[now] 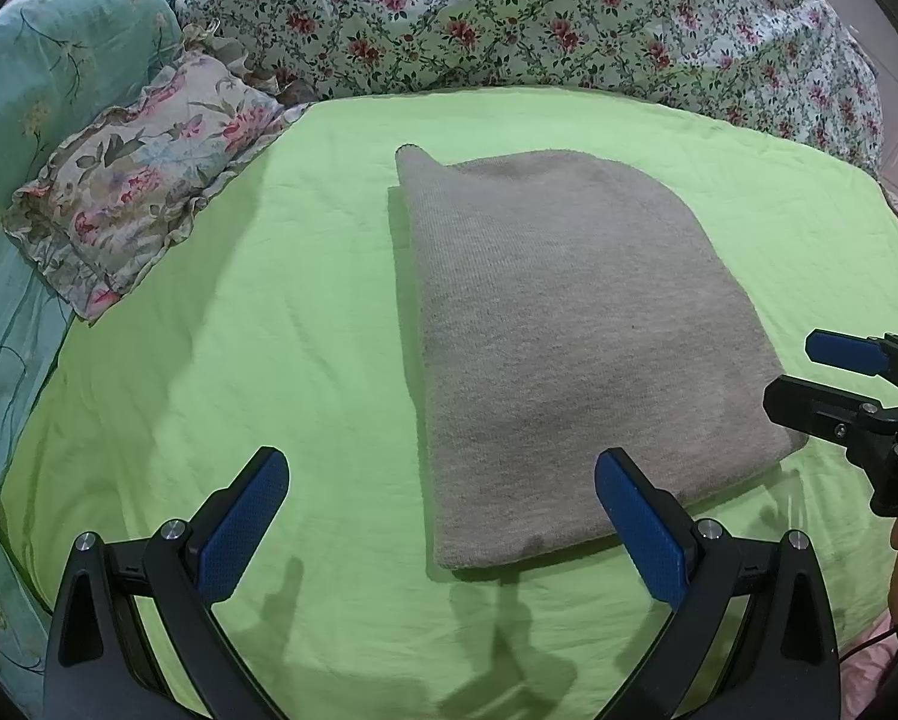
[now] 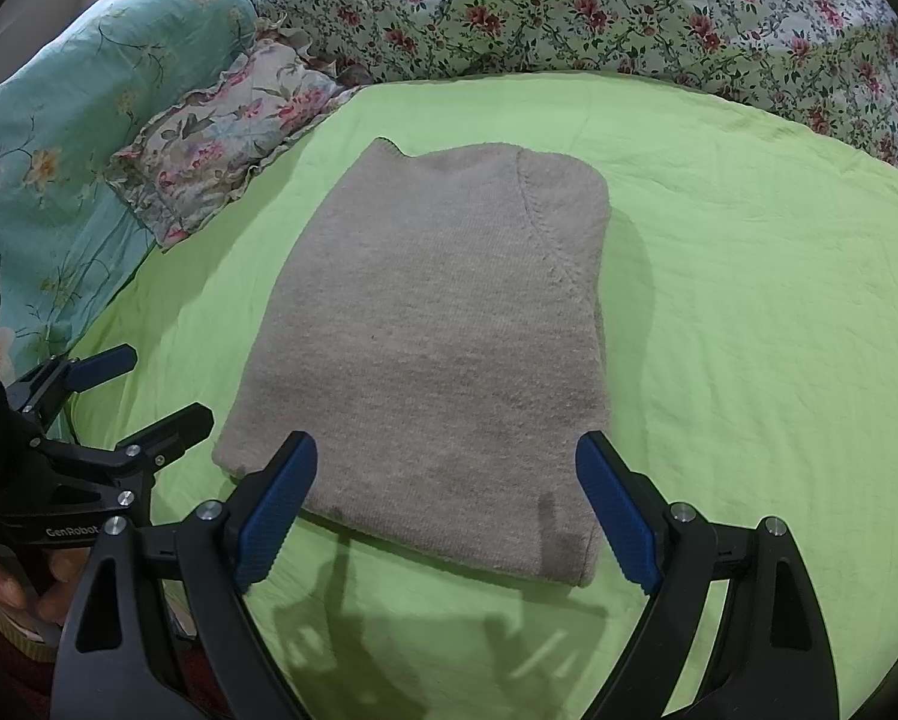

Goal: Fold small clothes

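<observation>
Fold on grey knit sweater (image 1: 574, 348) looks partway done on lime-green sheet (image 1: 269, 330); left gripper (image 1: 443, 516) and right gripper (image 2: 446, 501) hover spread, empty; next, probably pinch near hem.

I see the folded grey knit sweater (image 2: 449, 354) lying on the light green bedsheet (image 2: 748, 330); a frilled floral pillow (image 2: 221, 138) sits to its left, a flowered quilt (image 2: 628, 12) behind.
</observation>
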### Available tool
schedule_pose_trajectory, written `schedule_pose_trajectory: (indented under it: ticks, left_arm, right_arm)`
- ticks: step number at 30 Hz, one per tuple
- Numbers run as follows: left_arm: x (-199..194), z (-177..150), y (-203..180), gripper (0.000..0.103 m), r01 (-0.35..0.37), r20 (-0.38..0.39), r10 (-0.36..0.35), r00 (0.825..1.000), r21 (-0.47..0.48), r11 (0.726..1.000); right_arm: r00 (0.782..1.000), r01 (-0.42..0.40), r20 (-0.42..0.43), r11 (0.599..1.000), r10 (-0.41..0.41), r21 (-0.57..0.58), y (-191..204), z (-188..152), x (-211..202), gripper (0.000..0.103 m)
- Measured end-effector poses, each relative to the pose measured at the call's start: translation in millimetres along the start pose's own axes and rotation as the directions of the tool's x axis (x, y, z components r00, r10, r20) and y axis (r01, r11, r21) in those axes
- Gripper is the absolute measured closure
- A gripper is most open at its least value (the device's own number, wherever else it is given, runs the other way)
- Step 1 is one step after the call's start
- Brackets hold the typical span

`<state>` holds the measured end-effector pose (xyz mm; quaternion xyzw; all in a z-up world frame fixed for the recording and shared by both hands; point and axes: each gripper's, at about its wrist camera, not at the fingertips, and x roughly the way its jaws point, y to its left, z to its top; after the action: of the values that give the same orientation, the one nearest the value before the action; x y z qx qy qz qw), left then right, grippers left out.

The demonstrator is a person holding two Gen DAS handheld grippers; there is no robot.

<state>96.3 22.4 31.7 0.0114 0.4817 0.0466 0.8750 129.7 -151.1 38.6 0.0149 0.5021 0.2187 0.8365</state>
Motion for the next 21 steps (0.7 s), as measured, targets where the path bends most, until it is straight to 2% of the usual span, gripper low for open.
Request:
schedule_pose_trajectory:
  ticks: [21]
  left_arm:
    - [0.2,0.6,0.4,0.001,0.003,0.001,-0.003,1.0,0.003,1.0]
  right_arm:
    - [1.0,-0.003,0.001,1.0,0.003,0.001,-0.6,1.2,-0.8,0.015]
